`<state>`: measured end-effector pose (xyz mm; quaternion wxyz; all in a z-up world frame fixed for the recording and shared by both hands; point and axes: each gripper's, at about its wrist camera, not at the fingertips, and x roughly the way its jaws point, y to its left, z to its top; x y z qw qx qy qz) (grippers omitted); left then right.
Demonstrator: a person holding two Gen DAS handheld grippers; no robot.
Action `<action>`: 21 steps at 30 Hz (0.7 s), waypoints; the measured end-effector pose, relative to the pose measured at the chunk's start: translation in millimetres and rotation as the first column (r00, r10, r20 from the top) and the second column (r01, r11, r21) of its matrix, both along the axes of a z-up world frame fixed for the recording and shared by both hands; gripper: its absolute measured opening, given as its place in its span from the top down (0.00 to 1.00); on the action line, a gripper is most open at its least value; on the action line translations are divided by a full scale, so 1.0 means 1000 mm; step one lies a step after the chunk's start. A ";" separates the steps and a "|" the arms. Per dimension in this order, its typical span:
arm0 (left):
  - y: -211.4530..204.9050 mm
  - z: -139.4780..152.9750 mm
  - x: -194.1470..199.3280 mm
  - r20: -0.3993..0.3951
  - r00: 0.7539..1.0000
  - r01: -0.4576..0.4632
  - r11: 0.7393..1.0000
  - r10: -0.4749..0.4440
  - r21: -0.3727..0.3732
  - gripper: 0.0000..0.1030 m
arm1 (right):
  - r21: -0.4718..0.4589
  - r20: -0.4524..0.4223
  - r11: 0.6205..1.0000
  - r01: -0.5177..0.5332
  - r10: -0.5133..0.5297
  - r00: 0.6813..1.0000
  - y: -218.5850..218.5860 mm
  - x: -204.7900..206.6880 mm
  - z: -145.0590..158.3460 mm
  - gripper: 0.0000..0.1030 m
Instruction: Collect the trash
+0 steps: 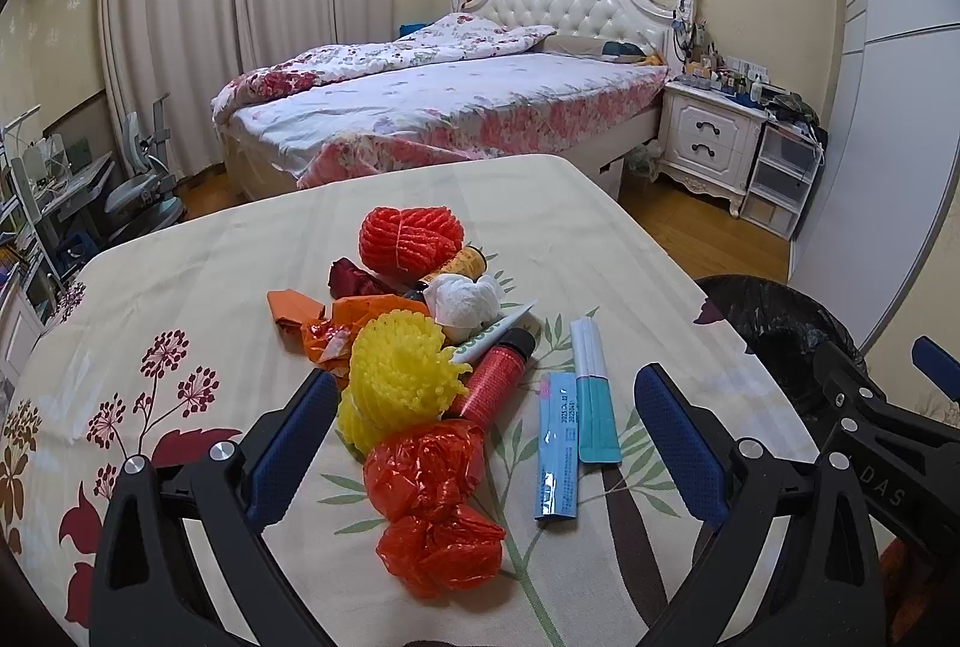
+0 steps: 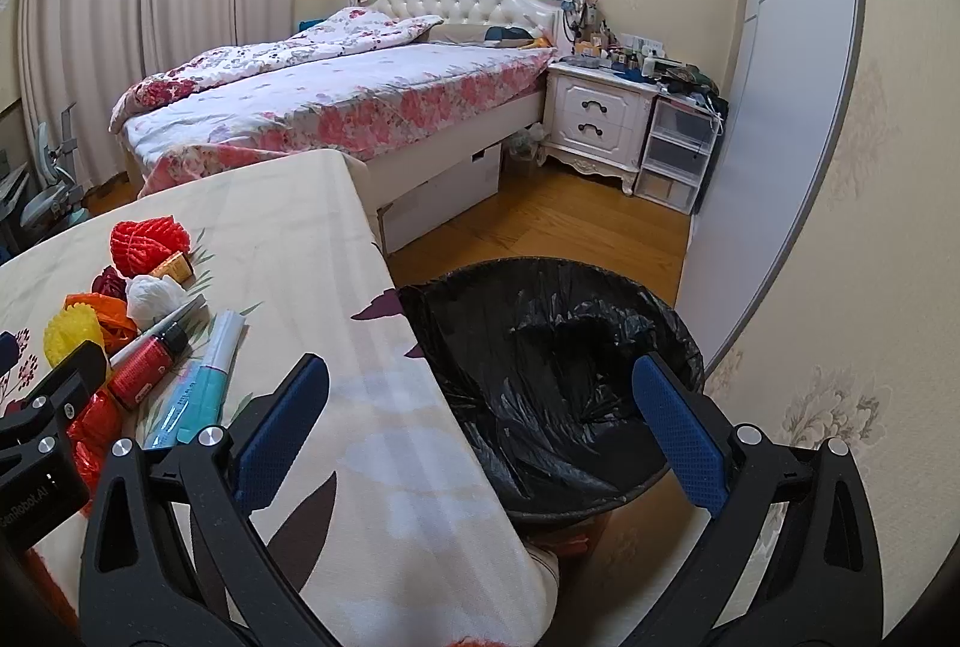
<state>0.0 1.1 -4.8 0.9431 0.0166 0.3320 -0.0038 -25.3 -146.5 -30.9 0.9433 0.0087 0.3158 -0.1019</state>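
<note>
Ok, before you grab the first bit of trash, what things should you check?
1. Left gripper fingers open: ok.
2. Right gripper fingers open and empty: ok.
3. Trash within reach: ok, the red crumpled bag lies between the left fingers.
4. Bin ready: ok, black liner in, open, beside the table.
5. Bin has room: ok, no trash seen inside.
6. Nothing tangled in the pile: cannot tell, the yellow net overlaps the red tube.

The left gripper tilted downward, its blue-padded jaws spread wide — nothing between them was gripped. The right gripper sat alongside, angled down likewise — jaws wide, empty.
</note>
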 end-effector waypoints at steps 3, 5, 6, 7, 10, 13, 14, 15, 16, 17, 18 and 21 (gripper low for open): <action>0.000 0.000 0.000 0.000 1.000 -0.002 1.000 0.002 0.001 0.06 | 0.001 -0.001 1.000 -0.001 0.001 1.000 0.000 0.000 0.000 0.04; 0.000 -0.001 -0.001 -0.001 1.000 -0.003 1.000 0.003 0.001 0.06 | 0.000 -0.002 1.000 -0.001 0.001 1.000 0.000 0.000 -0.001 0.04; 0.000 -0.001 -0.001 -0.002 1.000 -0.001 1.000 0.001 -0.001 0.06 | 0.001 -0.001 1.000 -0.001 0.001 1.000 0.000 0.000 -0.001 0.04; 0.000 -0.001 -0.001 -0.002 1.000 -0.002 1.000 0.002 0.000 0.06 | 0.002 -0.001 1.000 -0.001 0.001 1.000 0.000 0.000 -0.001 0.04; -0.001 -0.004 0.000 -0.006 1.000 -0.004 1.000 0.004 0.000 0.06 | 0.001 -0.003 1.000 0.000 0.000 1.000 0.000 0.001 -0.001 0.04; 0.000 -0.006 0.000 -0.007 1.000 -0.004 1.000 0.004 -0.001 0.06 | 0.001 -0.003 1.000 0.000 0.000 1.000 0.000 0.001 -0.002 0.04; -0.001 -0.007 -0.001 -0.007 1.000 -0.004 1.000 0.004 -0.001 0.06 | 0.002 -0.003 1.000 0.000 0.000 1.000 0.000 0.001 -0.002 0.04; 0.000 -0.006 0.000 -0.007 1.000 -0.004 1.000 0.004 0.000 0.06 | 0.002 -0.004 1.000 0.000 0.000 1.000 0.000 0.001 -0.002 0.04; 0.000 -0.006 0.000 -0.008 1.000 -0.004 1.000 0.004 -0.001 0.06 | 0.001 -0.004 1.000 0.000 0.000 1.000 0.000 0.001 -0.002 0.04; 0.000 -0.007 0.000 -0.009 1.000 -0.004 1.000 0.004 0.000 0.06 | 0.001 -0.004 1.000 0.000 0.000 1.000 -0.001 0.001 -0.002 0.04; 0.000 -0.006 0.000 -0.009 1.000 -0.004 1.000 0.004 -0.001 0.06 | 0.001 -0.004 1.000 0.000 0.000 1.000 0.000 0.001 -0.002 0.04; 0.000 -0.006 0.000 -0.009 1.000 -0.004 1.000 0.004 -0.003 0.06 | 0.002 -0.005 1.000 0.000 0.000 1.000 -0.001 0.002 -0.002 0.04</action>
